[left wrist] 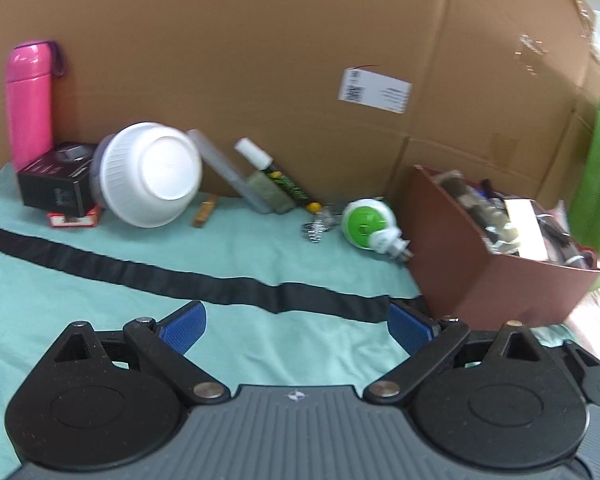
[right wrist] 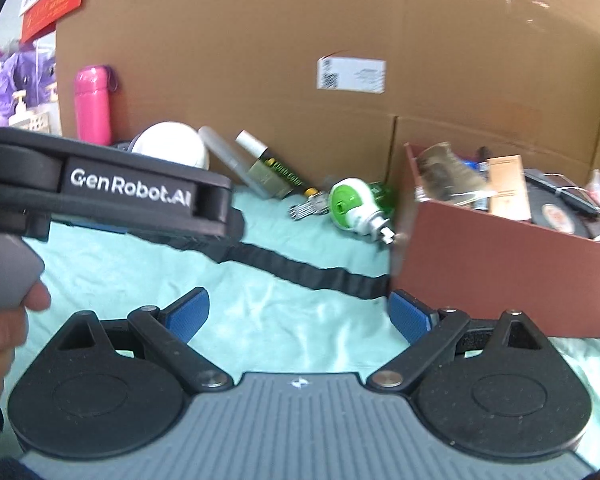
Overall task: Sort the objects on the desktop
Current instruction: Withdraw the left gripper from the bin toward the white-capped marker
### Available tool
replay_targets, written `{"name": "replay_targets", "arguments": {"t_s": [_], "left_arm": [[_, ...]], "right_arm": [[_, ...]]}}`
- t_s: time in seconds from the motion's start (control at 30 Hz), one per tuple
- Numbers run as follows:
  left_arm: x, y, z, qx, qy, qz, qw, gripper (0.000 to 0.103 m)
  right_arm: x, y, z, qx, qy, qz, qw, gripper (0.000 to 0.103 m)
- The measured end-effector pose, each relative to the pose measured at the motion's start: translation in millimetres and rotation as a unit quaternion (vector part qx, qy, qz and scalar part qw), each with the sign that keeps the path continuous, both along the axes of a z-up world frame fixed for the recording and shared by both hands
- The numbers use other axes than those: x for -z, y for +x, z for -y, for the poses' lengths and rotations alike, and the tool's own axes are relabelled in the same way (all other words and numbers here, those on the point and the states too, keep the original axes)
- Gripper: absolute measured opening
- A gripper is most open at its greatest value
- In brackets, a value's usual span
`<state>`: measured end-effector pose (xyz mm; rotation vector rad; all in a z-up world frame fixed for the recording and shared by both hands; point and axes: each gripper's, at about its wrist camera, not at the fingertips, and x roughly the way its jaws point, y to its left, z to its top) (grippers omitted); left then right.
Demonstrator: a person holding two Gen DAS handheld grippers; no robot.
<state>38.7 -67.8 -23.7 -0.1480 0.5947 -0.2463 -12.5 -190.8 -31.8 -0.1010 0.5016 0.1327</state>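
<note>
Your left gripper (left wrist: 296, 322) hovers over the surface with its blue-padded jaws spread wide and nothing between them; your right gripper (right wrist: 298, 316) is the same, jaws wide apart and empty. In the right wrist view the left gripper's black body crosses the left side, and white lettering on it reads "GenRobot.AI"; your hand (right wrist: 0, 320) grips its grey handle below. The surface is covered by a mint-green cloth (left wrist: 100, 320) with a black strip (left wrist: 140, 272) running across it. The things to sort lie in a row along the foot of a brown cardboard wall (left wrist: 260, 40): a pink flask (left wrist: 30, 100) stands upright at far left, beside a black box (left wrist: 56, 184) stacked on a small red box (left wrist: 74, 220); a white bowl (left wrist: 152, 174) is tipped on its side with its base facing you; a clear tube (left wrist: 228, 170) and a white-capped bottle (left wrist: 268, 178) lean against the wall, the bottle's label too blurred to read; a small wooden piece (left wrist: 205, 210) lies nearby. Further right sit a metal clip (left wrist: 316, 228) and a green-and-white plug-in device (left wrist: 370, 224), which lies just beside a reddish-brown box (left wrist: 480, 268) already crowded with items. A white shipping label (left wrist: 375, 90) on the cardboard carries codes and print too small to read.
</note>
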Motion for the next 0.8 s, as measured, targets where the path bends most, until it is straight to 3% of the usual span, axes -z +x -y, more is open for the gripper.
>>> {"name": "replay_targets", "arguments": {"t_s": [0.2, 0.73, 0.8], "left_arm": [[4, 22, -20, -0.022, -0.010, -0.012, 0.9996, 0.100], [-5, 89, -46, -0.009, -0.037, -0.003, 0.9993, 0.099], [-7, 101, -46, -0.009, -0.042, 0.000, 0.9991, 0.098]], "right_arm": [[5, 20, -13, -0.016, -0.009, -0.008, 1.000, 0.094], [-2, 95, -39, -0.052, -0.044, 0.042, 0.997, 0.093], [1, 106, -44, -0.056, -0.064, 0.050, 0.995, 0.088]]}}
